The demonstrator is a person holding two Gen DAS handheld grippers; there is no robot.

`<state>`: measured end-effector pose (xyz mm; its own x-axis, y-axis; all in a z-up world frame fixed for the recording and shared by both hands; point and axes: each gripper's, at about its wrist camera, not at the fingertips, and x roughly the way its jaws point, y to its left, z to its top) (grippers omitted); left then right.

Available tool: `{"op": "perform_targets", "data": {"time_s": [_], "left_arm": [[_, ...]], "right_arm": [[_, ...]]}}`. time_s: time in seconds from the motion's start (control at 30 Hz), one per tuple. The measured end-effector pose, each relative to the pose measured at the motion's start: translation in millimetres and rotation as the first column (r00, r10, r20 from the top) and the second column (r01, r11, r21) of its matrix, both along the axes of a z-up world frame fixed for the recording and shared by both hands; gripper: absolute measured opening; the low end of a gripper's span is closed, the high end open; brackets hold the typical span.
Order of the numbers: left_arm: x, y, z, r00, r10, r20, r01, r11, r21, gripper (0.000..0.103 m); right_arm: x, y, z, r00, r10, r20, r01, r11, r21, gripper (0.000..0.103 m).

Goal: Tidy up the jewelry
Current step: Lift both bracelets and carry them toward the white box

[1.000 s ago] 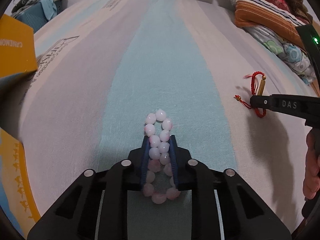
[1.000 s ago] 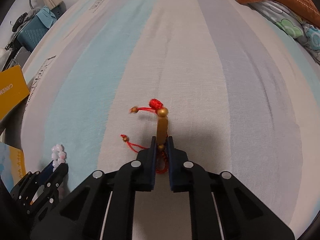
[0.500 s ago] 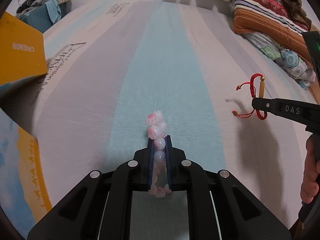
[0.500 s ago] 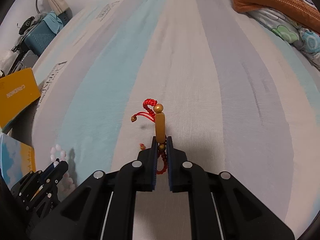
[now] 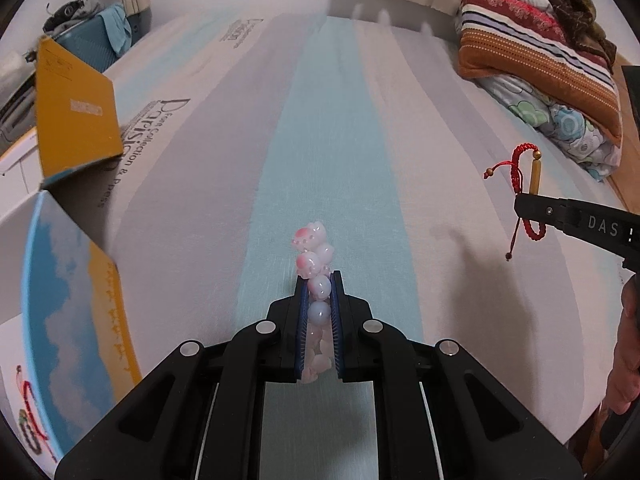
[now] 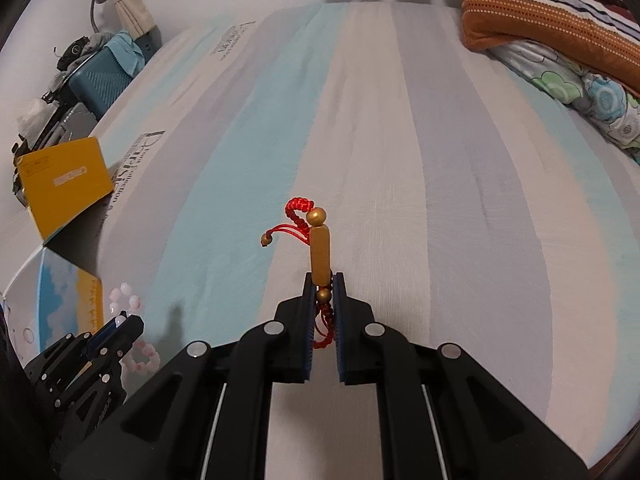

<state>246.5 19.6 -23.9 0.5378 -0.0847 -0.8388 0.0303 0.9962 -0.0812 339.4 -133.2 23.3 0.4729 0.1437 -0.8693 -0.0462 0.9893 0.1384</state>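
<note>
Above the striped bed sheet (image 5: 328, 128), the left gripper (image 5: 319, 284) pinches the pink bead bracelet (image 5: 314, 252). Right gripper (image 6: 323, 280) squeezes the red string bracelet (image 6: 320, 248). Loose ends could slip out.

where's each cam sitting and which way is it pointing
Left wrist: on the left gripper, looking steeply down along its fingers at the striped bed; shut on the pink bead bracelet; a hand at right.
Right wrist: on the right gripper, same downward tilt, shut on the red cord bracelet.
Shared: the bed, yellow box, striped pillow, both grippers and bracelets.
</note>
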Motion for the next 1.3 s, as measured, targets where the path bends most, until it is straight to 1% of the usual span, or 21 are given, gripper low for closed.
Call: {"op": "perform_targets", "data": {"time_s": [0.3, 0.83, 1.0, 1.1, 1.3], "left_arm": [[-24.6, -2.6, 23.7, 1.0, -0.008, -0.009, 0.008, 1.0, 0.011, 0.01], [-65.8, 15.0, 70.7, 0.999, -0.01, 0.035, 0.01, 1.0, 0.023, 0.01], [-76.0, 28.6, 87.1, 0.998, -0.003, 0.063, 0.001, 1.0, 0.027, 0.01], [-82.6, 38.8, 93.4, 0.997, 0.006, 0.071, -0.008, 1.0, 0.024, 0.01], [-95.0, 61.5, 110.3, 0.995, 0.026, 0.094, -0.029, 0.999, 0.025, 0.01]], "right_arm": [[-28.4, 5.4, 25.9, 1.0, -0.005, 0.021, 0.005, 1.0, 0.014, 0.007], [-78.3, 24.3, 66.1, 0.997, 0.014, 0.076, -0.013, 1.0, -0.02, 0.008], [-89.6, 36.1, 74.3, 0.995, 0.036, 0.088, -0.035, 0.999, -0.013, 0.008], [-95.0, 45.8, 78.0, 0.994, 0.051, 0.095, -0.049, 0.999, -0.023, 0.008], [-103.4, 70.7, 89.3, 0.99, 0.084, 0.112, -0.081, 0.996, -0.025, 0.008]]}}
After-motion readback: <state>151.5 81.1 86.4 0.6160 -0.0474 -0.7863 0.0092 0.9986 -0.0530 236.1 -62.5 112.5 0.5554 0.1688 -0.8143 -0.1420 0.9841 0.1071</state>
